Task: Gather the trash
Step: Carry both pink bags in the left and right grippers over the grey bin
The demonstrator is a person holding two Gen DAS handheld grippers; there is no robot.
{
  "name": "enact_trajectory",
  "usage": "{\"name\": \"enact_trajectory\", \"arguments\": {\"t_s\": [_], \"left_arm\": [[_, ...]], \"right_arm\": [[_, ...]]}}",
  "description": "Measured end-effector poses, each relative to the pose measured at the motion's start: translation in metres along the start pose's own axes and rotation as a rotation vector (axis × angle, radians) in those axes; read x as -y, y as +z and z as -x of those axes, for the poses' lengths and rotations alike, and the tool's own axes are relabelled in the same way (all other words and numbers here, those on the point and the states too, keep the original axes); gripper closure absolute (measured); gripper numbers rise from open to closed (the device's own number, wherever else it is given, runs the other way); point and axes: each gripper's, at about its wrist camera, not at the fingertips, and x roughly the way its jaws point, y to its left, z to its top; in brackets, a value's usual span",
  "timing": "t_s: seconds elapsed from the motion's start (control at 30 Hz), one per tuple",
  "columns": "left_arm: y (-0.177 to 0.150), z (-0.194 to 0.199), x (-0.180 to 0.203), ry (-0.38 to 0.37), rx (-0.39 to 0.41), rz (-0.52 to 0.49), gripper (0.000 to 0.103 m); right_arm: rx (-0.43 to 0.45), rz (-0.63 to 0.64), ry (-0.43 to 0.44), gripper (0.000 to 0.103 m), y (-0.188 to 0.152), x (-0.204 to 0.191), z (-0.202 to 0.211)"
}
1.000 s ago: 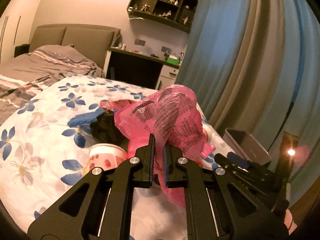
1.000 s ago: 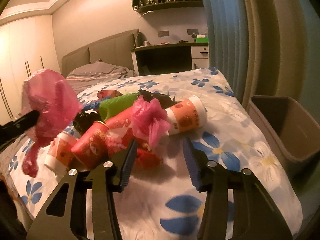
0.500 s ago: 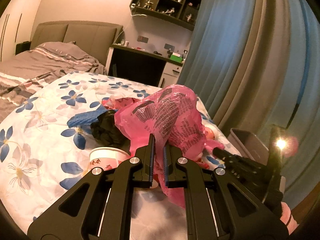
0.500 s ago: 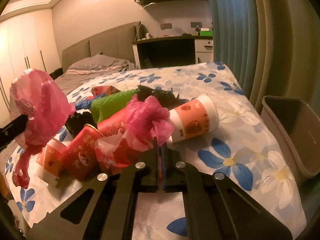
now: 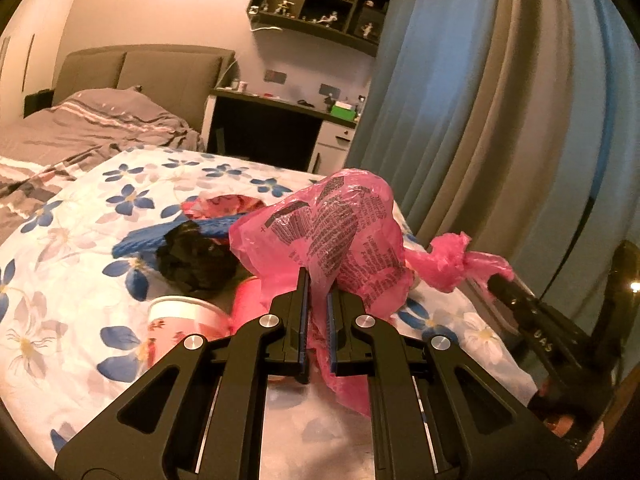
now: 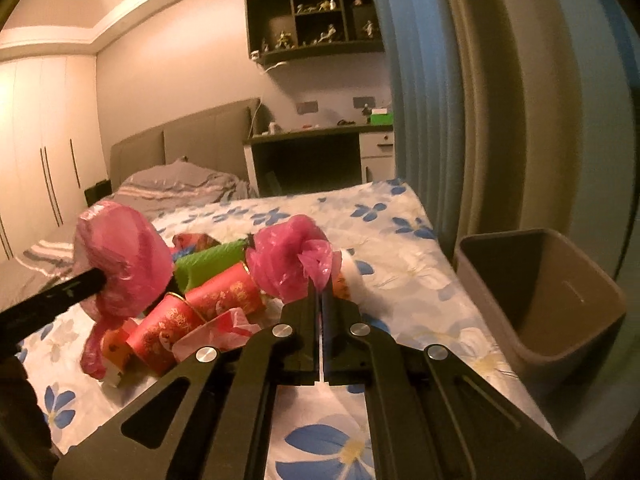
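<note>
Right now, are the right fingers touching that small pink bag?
Touching. In the right wrist view, the right gripper has its fingers shut on the small pink bag, pinching its plastic.

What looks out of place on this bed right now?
A litter pile sits on the floral bedspread: tipped red cups, a green roll, a black wad. The grey bin beside the bed looks empty.

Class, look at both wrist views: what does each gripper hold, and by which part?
Left gripper: printed pink bag, pinched at its lower folds. Right gripper: smaller pink bag, by its crumpled lower edge.
</note>
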Motion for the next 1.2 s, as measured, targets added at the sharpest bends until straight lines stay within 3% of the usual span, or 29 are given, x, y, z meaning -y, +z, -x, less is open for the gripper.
{"name": "enact_trajectory", "arguments": {"t_s": [0.63,1.2], "left_arm": [[0.0,-0.024,0.083,-0.112,-0.017,-0.131,0.096],[0.004,-0.092,0.2,-0.278,-0.03,-0.246,0.096]], "right_arm": [[0.11,-0.085,-0.115,0.101,0.002,0.064,0.056],[0.189,-0.162,-0.348,0.101,0.008,0.151,0.082]]}}
